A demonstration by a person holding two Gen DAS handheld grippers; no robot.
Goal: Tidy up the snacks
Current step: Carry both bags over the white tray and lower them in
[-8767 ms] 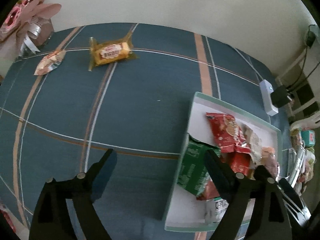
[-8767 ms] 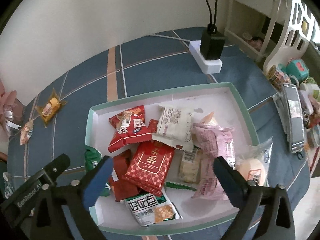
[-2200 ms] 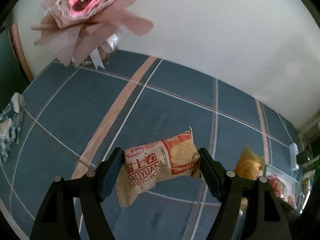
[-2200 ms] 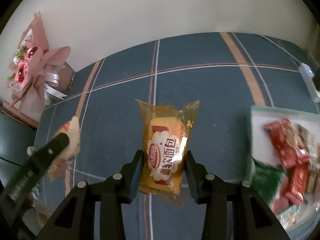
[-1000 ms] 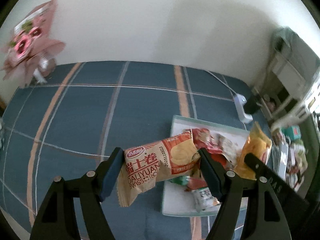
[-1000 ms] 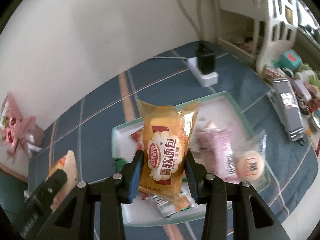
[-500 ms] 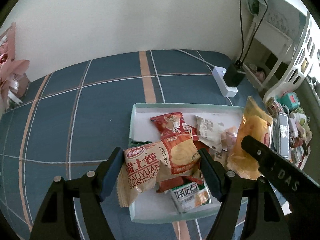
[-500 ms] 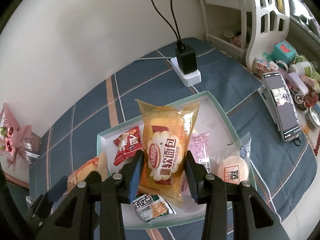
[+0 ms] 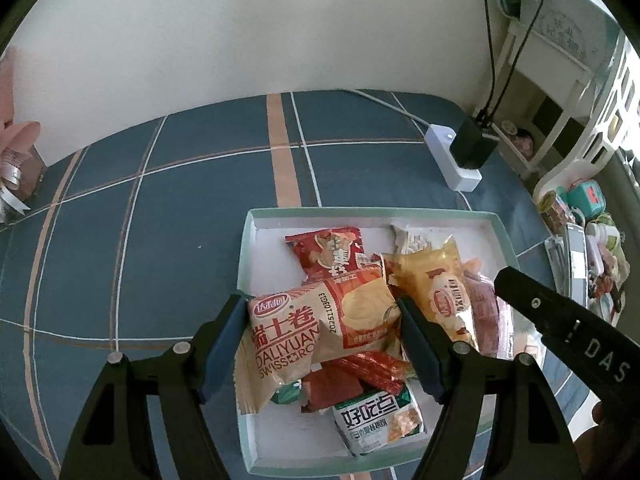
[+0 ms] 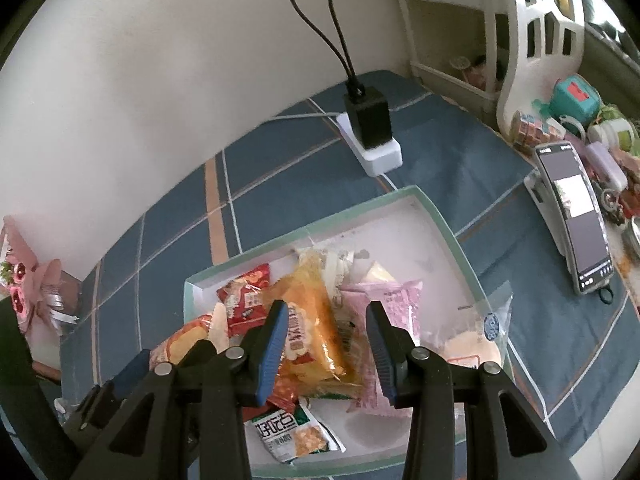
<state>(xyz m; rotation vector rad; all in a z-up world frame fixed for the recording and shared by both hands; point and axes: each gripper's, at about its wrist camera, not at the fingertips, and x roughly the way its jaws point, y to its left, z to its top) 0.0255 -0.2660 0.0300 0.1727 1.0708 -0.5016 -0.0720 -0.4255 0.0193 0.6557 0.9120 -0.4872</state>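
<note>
While the left gripper (image 9: 320,336) pinches the Swiss roll pack (image 9: 320,332) by both ends over the near left part of the white box (image 9: 496,222), the right gripper (image 10: 326,346) has its fingers spread apart. Between them, the yellow bread pack (image 10: 316,320) lies loose on the pile of snacks in the box.
</note>
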